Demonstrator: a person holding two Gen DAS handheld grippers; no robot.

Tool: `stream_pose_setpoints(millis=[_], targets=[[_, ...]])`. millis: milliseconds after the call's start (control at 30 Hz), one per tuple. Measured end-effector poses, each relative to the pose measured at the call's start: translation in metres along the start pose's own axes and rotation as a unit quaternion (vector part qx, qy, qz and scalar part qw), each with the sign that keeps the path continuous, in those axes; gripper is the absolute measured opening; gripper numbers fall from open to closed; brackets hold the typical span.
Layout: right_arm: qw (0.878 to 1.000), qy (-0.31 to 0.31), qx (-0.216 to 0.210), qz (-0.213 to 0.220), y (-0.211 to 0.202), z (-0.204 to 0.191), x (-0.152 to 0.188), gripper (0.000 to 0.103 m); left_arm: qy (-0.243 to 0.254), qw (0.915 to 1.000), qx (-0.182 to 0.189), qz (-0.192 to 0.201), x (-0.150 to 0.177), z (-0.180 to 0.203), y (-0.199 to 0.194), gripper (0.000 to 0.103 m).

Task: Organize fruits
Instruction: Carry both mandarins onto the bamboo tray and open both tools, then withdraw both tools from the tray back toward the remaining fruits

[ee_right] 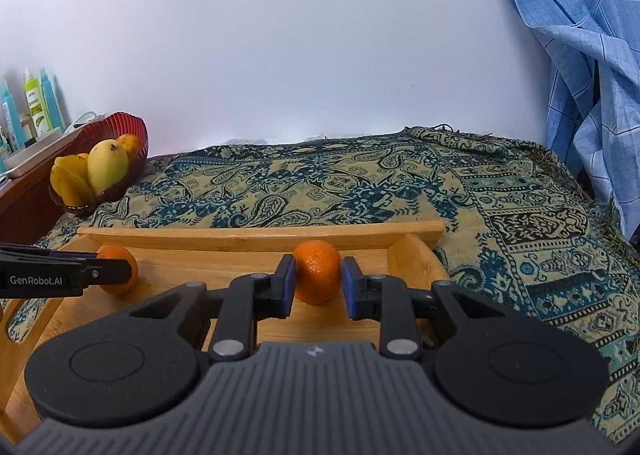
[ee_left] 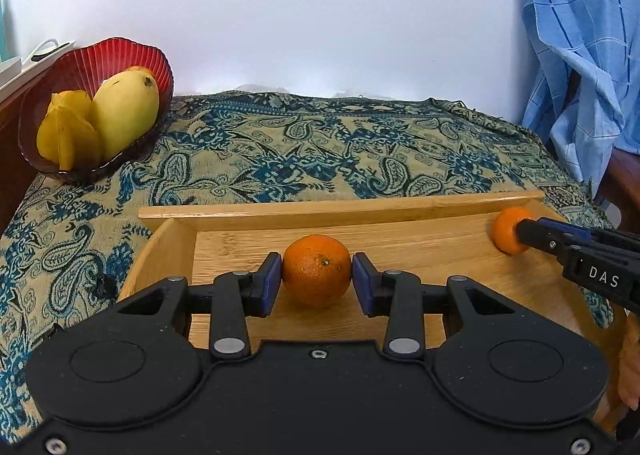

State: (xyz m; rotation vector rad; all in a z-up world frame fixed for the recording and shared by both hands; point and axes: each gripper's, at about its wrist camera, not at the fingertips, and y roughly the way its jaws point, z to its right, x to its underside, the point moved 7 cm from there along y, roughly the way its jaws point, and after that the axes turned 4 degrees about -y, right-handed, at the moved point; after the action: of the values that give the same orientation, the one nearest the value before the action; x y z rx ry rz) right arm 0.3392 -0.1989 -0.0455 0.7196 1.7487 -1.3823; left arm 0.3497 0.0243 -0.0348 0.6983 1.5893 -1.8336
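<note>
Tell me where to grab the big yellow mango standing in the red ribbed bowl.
Grip the yellow mango across its upper half, coming from above. It leans stem end up, the yellow starfruit crowds its side and the wall of the red ribbed bowl rises behind, so the top is probably freest.

I see a table covered with a beige cloth with dark blue paisley pattern (ee_left: 280,151). On this cloth lies a flat bamboo tray with low walls (ee_left: 320,209) at the near side. A dark red ribbed glass bowl (ee_left: 86,67) stands at the far left corner.
</note>
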Motion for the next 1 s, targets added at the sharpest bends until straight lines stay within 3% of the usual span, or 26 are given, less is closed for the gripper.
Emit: stream_pose_setpoints(millis=[667, 900, 1000], targets=[[1.0, 0.014, -0.004, -0.002, -0.006, 0.002, 0.009, 0.035, 0.0, 1.0, -0.001, 0.006, 0.003, -0.001, -0.004, 0.044], [1.0, 0.013, -0.004, 0.001, -0.008, 0.003, 0.009, 0.035, 0.004, 0.9999, -0.005, 0.01, 0.004, 0.0, -0.007, 0.055], [1.0, 0.012, -0.003, 0.007, -0.014, 0.004, 0.009, 0.043, -0.002, 0.9999, -0.007, 0.013, 0.005, -0.002, -0.011, 0.062]])
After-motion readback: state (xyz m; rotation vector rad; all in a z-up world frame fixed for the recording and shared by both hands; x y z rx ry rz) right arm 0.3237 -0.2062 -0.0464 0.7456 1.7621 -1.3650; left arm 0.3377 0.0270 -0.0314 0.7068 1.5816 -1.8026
